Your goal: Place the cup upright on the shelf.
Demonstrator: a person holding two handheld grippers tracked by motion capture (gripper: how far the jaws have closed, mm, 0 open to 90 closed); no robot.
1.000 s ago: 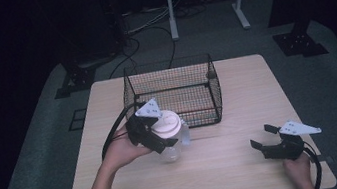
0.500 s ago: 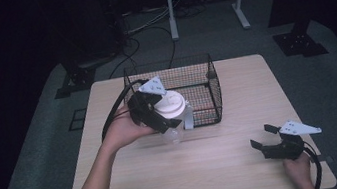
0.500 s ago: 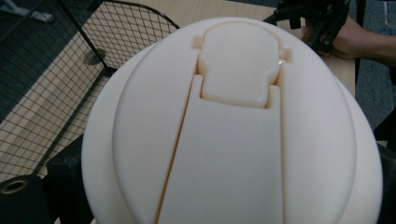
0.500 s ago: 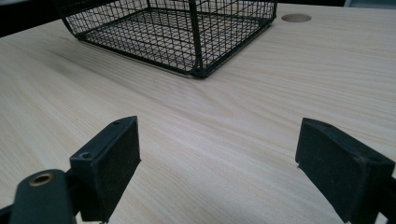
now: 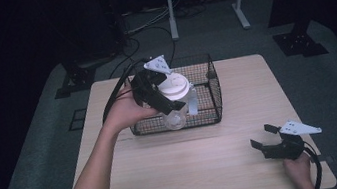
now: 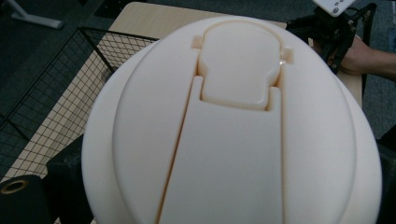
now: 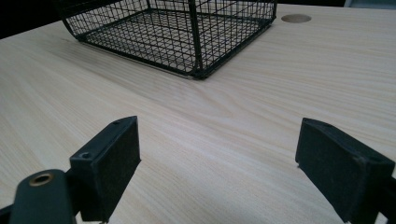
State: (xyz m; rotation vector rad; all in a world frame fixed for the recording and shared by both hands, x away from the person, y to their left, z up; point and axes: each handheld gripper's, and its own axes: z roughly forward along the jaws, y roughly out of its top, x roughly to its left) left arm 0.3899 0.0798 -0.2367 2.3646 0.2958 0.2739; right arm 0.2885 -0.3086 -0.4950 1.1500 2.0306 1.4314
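My left gripper [image 5: 163,100] is shut on a clear plastic cup with a white flip-top lid [image 5: 175,85]. It holds the cup tilted in the air over the front left part of a black wire basket [image 5: 214,83]. The clear body [image 5: 175,119] hangs down in front of the basket's near wall. In the left gripper view the white lid [image 6: 233,126] is very close, with the basket [image 6: 42,93] beneath it. My right gripper [image 5: 263,136] rests low at the table's front right, open with nothing between its pads [image 7: 109,158].
The basket [image 7: 187,28] stands at the back middle of the light wooden table [image 5: 208,169] and holds nothing that I can see. A round cable hole [image 7: 296,18] lies behind it. Dark floor, cables and stand legs surround the table.
My left gripper has lifted the cup from in front of the basket, up and away from the person, until it is over the basket. The right gripper has stayed put.
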